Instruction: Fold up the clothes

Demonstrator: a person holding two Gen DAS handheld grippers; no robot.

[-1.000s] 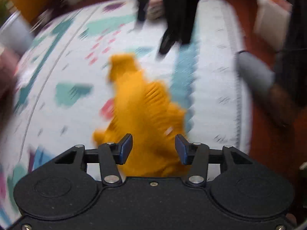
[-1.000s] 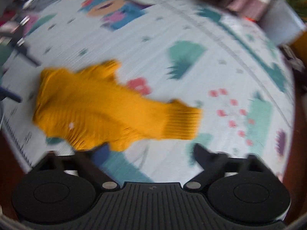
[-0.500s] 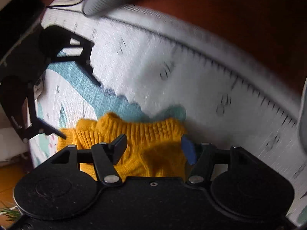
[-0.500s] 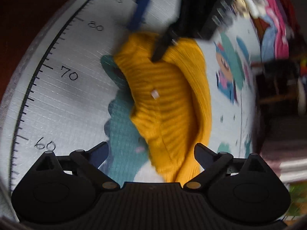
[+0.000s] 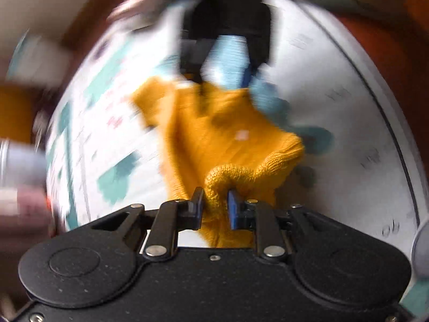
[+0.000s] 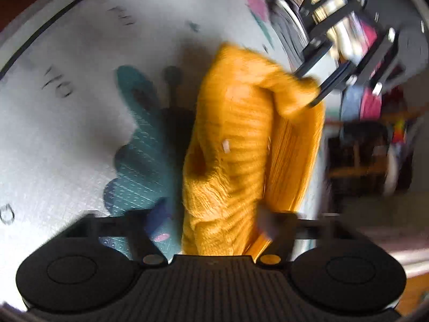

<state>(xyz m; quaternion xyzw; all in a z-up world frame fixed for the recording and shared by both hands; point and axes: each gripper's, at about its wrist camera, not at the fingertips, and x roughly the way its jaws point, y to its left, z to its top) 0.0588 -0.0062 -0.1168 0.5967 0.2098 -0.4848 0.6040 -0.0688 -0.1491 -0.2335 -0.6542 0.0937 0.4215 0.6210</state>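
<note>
A mustard-yellow knitted sweater [image 5: 214, 131] lies bunched on a white play mat [image 5: 335, 139] printed with teal shapes and a ruler-style edge of numbers. The mat sits on a dark reddish floor [image 5: 396, 53].

The left gripper [image 5: 216, 206] has its two fingers closing on a raised fold of the sweater's ribbed edge. The knit bulges up between the pads, so it looks pinched there. Seen from the right wrist, those same fingers bite into a corner of the sweater at its far end.

The right gripper [image 6: 214, 222] is at the sweater's opposite end. Its fingers are also closing, with thick knit between them, but blur hides whether the pads already press on the cloth. Here they appear to straddle it rather than clamp it.

A pile of other clothes [image 6: 362, 35], pink, blue and grey, sits beyond the mat, blurred.

As for progress, the sweater appears rolled or doubled lengthwise into a rough, narrow bundle, with one long side tucked under. It is not yet a neat flat fold. The edges are uneven and wrinkled, and I judge at least one more fold and some smoothing remain.
</note>
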